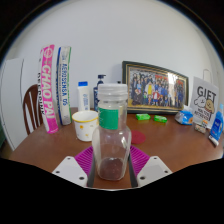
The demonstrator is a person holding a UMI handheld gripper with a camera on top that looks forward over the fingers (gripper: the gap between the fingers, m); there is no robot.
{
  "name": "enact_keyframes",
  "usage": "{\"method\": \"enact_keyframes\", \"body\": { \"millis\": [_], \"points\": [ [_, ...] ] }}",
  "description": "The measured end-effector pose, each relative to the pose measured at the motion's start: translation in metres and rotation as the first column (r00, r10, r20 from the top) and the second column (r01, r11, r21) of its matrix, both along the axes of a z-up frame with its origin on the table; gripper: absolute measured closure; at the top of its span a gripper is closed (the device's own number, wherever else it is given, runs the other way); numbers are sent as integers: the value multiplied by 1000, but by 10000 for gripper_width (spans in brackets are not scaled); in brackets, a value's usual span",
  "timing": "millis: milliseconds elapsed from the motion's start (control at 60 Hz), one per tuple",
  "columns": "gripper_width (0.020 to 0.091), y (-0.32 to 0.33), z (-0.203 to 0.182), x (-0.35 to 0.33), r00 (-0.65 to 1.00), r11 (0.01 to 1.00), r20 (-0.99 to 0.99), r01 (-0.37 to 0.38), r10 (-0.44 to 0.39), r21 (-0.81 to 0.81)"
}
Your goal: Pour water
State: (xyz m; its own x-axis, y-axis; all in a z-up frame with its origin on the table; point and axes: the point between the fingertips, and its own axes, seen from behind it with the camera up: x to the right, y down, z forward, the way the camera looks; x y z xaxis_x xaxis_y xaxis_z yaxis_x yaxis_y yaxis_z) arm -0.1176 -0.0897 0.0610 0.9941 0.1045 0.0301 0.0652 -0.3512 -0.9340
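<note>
Where the two fingers reach forward over the brown wooden counter (40,145), a clear plastic bottle (112,140) with a clear cap and a green band at its neck is seen standing upright between them, and some dark content is visible in its lower part. The claw (111,163) is closed about the bottle, the pink pads (138,160) being pressed against its sides, so the bottle is held as grasped. Just behind and to the left of the bottle a pale cup (85,124) is set on the counter, its contents not discernible. Farther back, two tall printed packages (55,86) are leaned against the white wall, and a small white bottle with a blue cap (83,97) is placed beside them. A framed group picture (155,87) is propped against the wall beyond the bottle, with small green items (151,118) lying before it. A box with the word GIFT (204,105) is stood at the far right, and a wooden chair back (29,108) is seen at the left.
</note>
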Motion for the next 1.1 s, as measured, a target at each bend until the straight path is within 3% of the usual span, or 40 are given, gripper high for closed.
{"method": "enact_keyframes", "body": {
  "millis": [117,300,500,600,750,983,1100],
  "points": [
    [662,0,5,1,1000,1000,26,11,-11,1],
    [664,14,41,16,988,999,155,20,-24,26],
    [665,62,91,51,859,999,511,5,-24,40],
    [666,91,106,60,676,999,737,-43,17,17],
    [667,130,119,61,267,992,960,-116,84,-55],
    [665,163,128,50,-303,979,946,-129,112,-157],
    [664,171,128,42,-429,973,898,-144,102,-179]
  ]
}}
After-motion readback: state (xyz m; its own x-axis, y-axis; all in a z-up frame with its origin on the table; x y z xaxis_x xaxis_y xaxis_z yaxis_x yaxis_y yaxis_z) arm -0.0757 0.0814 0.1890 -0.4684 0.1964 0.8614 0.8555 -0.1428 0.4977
